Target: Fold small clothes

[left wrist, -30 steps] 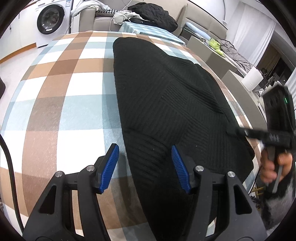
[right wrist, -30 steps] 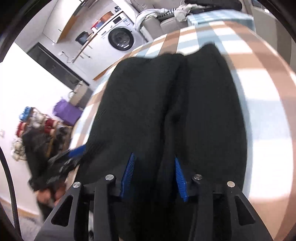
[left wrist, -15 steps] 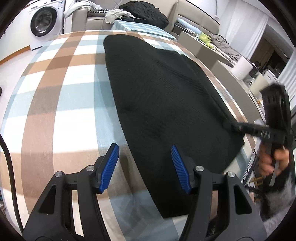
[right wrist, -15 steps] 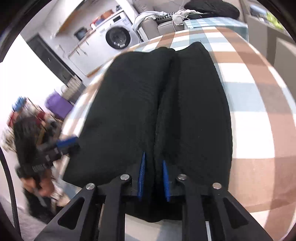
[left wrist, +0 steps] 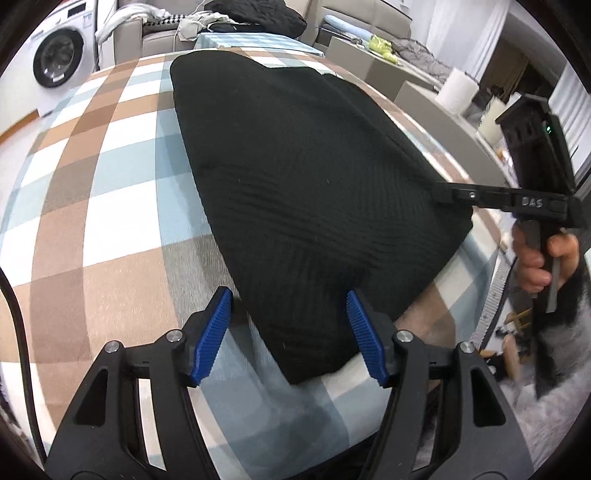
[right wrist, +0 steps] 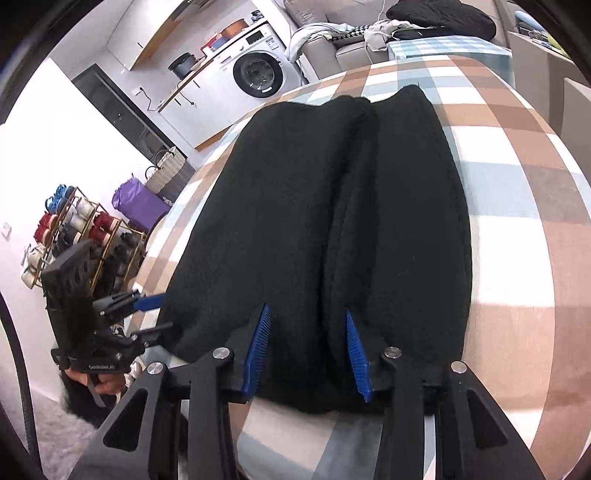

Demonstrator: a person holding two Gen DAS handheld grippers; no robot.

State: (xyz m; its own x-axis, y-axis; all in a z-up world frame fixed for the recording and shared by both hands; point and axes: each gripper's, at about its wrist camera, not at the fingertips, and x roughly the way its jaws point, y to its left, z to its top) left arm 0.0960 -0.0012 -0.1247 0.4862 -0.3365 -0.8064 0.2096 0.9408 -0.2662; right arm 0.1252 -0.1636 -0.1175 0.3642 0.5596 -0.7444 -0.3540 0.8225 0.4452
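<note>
Item: black ribbed knit garment (left wrist: 303, 192), lying flat on the worktop with the brown, white and pale-blue checked cloth (left wrist: 92, 206). It reaches from the near edge of the worktop toward the far end. From the right-hand view two long panels lie side by side with a seam-like crease running lengthwise between them; this reads as a first lengthwise fold already made.

Left tool (left wrist: 291, 332): blue ribbed pads apart and just opened wider, poised over the garment's near corner. The corner sits between the pads, but they do not press on it.

Right tool (right wrist: 306, 350): pads have just opened after a brief close and now stand apart, straddling the raised crease at the garment's near hem. No squeeze on the cloth shows. A hand (left wrist: 535, 262) grips its handle.

Progress, as judged: roughly midway. The garment is narrowed and smoothed; the crosswise fold, bringing the near hem toward the far end, looks still to be done, and neither tool has a hold for it yet.

Surroundings: white front-loading washing machine (left wrist: 59, 62) beyond the worktop; grey sofa heaped with clothes (left wrist: 221, 26).
</note>
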